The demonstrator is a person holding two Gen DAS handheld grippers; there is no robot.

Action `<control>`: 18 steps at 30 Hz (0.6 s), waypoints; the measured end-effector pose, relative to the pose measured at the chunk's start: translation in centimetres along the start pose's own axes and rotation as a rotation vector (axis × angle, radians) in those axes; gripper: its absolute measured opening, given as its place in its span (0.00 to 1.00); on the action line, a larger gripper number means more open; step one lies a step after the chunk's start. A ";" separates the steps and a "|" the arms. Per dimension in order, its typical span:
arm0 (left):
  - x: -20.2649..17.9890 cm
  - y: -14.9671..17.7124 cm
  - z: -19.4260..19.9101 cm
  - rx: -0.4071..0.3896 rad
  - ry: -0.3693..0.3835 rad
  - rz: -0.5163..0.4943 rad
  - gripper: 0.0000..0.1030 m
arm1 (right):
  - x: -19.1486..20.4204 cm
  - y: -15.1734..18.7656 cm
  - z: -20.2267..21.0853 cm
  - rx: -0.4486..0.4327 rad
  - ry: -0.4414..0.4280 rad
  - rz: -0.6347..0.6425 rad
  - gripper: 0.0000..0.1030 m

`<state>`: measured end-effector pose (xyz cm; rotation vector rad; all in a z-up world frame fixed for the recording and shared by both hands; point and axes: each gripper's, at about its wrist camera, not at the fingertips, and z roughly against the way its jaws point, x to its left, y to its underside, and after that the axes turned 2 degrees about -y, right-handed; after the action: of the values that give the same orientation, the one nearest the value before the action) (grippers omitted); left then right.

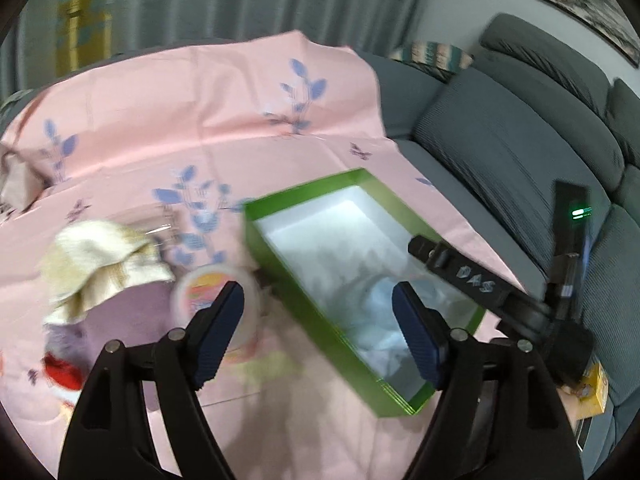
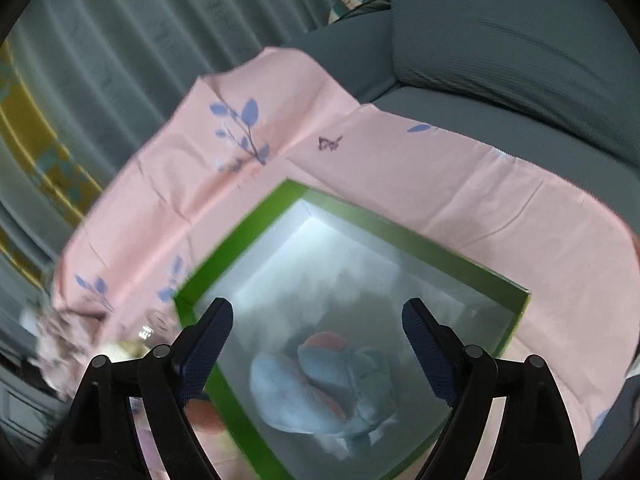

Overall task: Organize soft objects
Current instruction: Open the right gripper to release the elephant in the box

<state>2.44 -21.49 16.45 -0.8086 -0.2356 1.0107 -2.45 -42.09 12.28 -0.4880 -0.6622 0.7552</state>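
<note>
The sofa (image 1: pixel 500 152) carries the whole layout; a pink sheet (image 1: pixel 180 128) is spread over its seat, probably to give the items one flat working area.

The green box (image 1: pixel 280 256) lies on the sheet at about 3 o'clock of centre in the left wrist view, its open top up and white lining exposed. It appears to serve as the collecting container.

One blue soft toy (image 2: pixel 320 392) lies inside the box, in the end nearer the cameras. In the right wrist view it sits at 6 o'clock, directly below the right claw (image 2: pixel 318 344), whose jaws stand wide apart and hold nothing. That claw hovers above the box interior; contact with the toy is not visible.

Unsorted items lie outside the box at 9 o'clock: a cream cloth (image 1: pixel 100 260), a purple item (image 1: pixel 124 316) and a round lid-like object (image 1: pixel 216 300), all blurred.

The left claw (image 1: pixel 318 332) is spread open and empty, straddling the box's near wall.
</note>
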 end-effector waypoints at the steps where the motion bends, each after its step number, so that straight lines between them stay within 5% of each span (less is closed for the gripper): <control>1: 0.8 0.1 0.6 -0.006 -0.010 0.009 0.75 | 0.5 0.3 -0.6 0.021 0.018 0.027 0.85; 5: 7.0 1.5 3.8 -0.029 -0.053 0.134 0.75 | 2.3 1.5 -2.5 0.087 0.069 0.119 0.85; 8: 11.6 3.3 6.2 -0.048 -0.109 0.213 0.78 | 3.1 2.5 -3.7 0.155 0.029 0.170 0.86; 15: 21.0 9.3 10.5 -0.045 -0.296 0.367 0.79 | 3.6 3.9 -3.7 0.165 0.069 0.205 0.86; 18: 23.4 12.5 10.9 -0.011 -0.309 0.451 0.79 | 4.1 4.9 -3.4 0.184 0.022 0.220 0.86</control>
<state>0.92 6.70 11.08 -0.7273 -0.3312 1.5634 -0.12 -36.50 8.38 -0.4034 -0.5174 1.0073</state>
